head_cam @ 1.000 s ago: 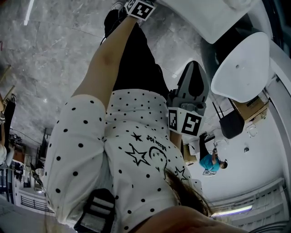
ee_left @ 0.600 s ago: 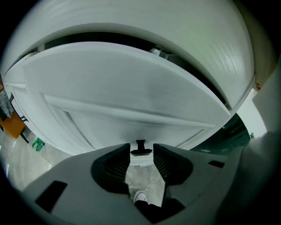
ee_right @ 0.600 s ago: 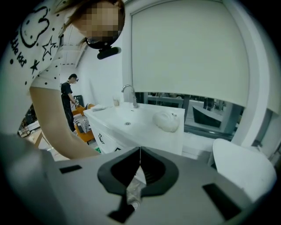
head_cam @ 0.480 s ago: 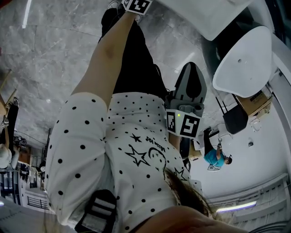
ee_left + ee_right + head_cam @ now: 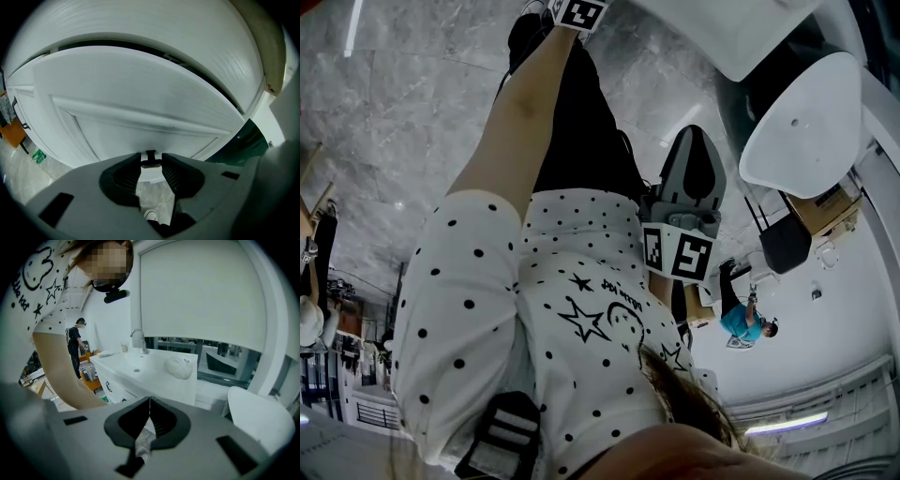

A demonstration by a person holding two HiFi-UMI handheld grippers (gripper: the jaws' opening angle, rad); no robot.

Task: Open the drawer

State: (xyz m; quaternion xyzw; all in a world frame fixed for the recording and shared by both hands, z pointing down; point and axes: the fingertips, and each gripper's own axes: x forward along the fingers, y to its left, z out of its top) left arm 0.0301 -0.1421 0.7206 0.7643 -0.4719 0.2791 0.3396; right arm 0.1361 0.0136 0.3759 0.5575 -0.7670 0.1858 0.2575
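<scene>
Cuts off left gripper [image 5: 151,161] at head view's top edge. Clamps it on white drawer's [image 5: 140,93] black handle [image 5: 150,153]; holds right gripper [image 5: 149,404] pinched empty over marble floor [image 5: 403,112].

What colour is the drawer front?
The drawer front is white, best seen in the left gripper view.

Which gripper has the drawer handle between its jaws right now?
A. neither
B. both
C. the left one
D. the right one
C: the small dark handle sits between the jaw tips of the left gripper, against the white drawer front, while the right gripper has its jaws closed together on nothing.
</scene>
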